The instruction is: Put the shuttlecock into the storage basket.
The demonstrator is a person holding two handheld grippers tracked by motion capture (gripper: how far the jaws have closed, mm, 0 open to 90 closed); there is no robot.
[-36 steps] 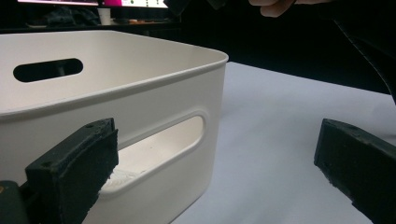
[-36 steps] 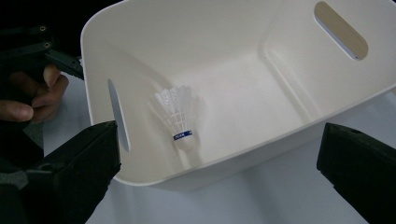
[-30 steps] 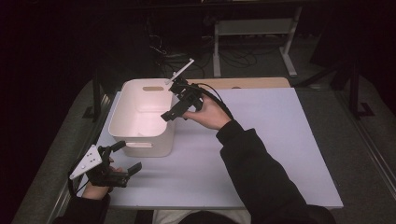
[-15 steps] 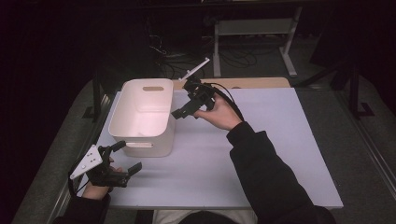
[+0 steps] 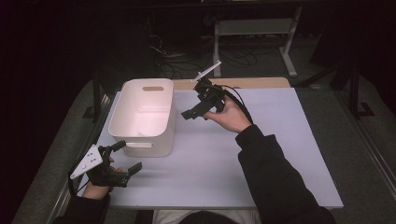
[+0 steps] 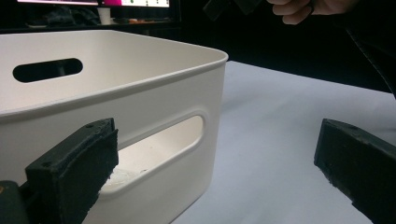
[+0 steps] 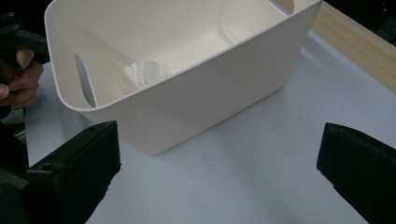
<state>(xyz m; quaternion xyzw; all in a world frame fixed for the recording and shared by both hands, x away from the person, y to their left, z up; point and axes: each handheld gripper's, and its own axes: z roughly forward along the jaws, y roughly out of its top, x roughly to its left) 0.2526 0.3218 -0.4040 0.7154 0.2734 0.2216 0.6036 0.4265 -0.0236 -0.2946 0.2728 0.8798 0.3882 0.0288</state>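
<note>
One white bin (image 5: 142, 114); one ridged white piece (image 7: 142, 71) inside it.

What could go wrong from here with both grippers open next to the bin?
The left gripper sits open right at the white bin near its handle slot; a forward nudge might shove the light bin. The small white item lies deep against the near wall, so the right gripper, reaching in, may catch the rim.
</note>
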